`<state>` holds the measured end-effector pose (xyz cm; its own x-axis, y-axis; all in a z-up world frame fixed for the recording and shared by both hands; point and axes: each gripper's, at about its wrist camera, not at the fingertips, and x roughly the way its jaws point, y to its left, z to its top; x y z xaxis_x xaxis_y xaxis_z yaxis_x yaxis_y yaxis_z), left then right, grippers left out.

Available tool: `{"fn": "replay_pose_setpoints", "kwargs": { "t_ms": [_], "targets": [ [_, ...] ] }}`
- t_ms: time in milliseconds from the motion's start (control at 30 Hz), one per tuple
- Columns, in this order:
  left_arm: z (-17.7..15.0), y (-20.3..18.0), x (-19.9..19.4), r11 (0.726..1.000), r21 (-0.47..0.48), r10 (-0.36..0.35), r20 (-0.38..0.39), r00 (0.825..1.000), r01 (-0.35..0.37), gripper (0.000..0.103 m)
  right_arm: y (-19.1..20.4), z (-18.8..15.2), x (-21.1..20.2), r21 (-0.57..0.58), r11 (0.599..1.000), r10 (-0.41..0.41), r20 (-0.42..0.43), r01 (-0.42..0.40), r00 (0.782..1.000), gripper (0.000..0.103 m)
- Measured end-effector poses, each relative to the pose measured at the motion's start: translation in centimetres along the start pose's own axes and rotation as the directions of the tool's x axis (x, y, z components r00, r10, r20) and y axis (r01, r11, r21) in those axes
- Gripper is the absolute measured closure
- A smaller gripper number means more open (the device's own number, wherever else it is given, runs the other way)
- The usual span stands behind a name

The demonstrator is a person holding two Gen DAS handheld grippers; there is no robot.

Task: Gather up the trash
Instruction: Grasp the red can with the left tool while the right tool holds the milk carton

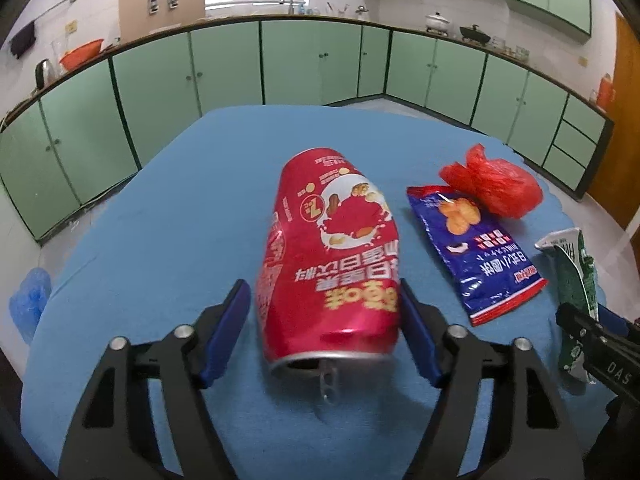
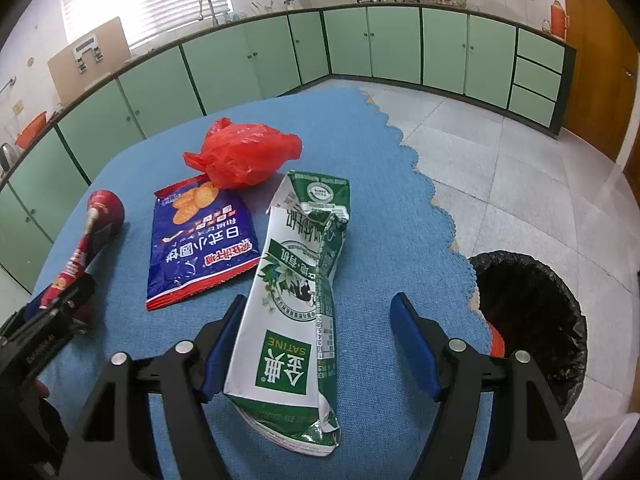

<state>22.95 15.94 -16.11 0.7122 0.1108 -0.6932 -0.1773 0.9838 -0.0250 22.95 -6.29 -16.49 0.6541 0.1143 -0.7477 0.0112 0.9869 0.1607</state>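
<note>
A dented red drink can (image 1: 328, 256) lies on the blue tablecloth (image 1: 168, 240) between the fingers of my left gripper (image 1: 326, 304). The jaws stand open around it, the right pad near or at its side. A flattened green-and-white milk carton (image 2: 296, 304) lies between the fingers of my right gripper (image 2: 320, 320), which is open; the left pad is next to the carton's edge. A blue snack bag (image 2: 200, 236) and a knotted red plastic bag (image 2: 244, 152) lie beyond. The can also shows in the right wrist view (image 2: 88, 240).
A bin lined with a black bag (image 2: 532, 320) stands on the tiled floor (image 2: 520, 160) right of the table. The tablecloth's scalloped edge (image 2: 432, 196) runs along the right. Green kitchen cabinets (image 1: 224, 68) line the walls behind. A blue object (image 1: 30, 300) lies left of the table.
</note>
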Motion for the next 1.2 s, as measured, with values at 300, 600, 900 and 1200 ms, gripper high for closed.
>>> {"fn": "replay_pose_setpoints", "kwargs": {
  "t_ms": [300,600,900,1200],
  "targets": [
    [1.5,0.4,0.0,1.000,-0.018,-0.015,0.019,1.000,0.015,0.053,0.1,0.2,0.0,0.000,1.000,0.009,-0.004,-0.009,1.000,0.030],
    [2.0,-0.1,0.3,0.999,-0.028,-0.034,0.047,0.998,0.035,0.069,0.3,1.1,0.4,-0.012,1.000,0.011,-0.004,-0.011,1.000,0.044],
    [2.0,1.9,-1.3,0.993,-0.084,-0.078,0.095,0.992,0.086,0.079,0.8,1.5,0.0,-0.070,0.996,0.055,-0.021,-0.057,0.998,0.075],
    [2.1,2.7,0.4,0.991,-0.116,-0.061,0.034,0.998,0.064,0.066,1.0,1.3,0.1,-0.078,0.996,0.046,-0.021,-0.048,0.999,0.075]
  ]
}}
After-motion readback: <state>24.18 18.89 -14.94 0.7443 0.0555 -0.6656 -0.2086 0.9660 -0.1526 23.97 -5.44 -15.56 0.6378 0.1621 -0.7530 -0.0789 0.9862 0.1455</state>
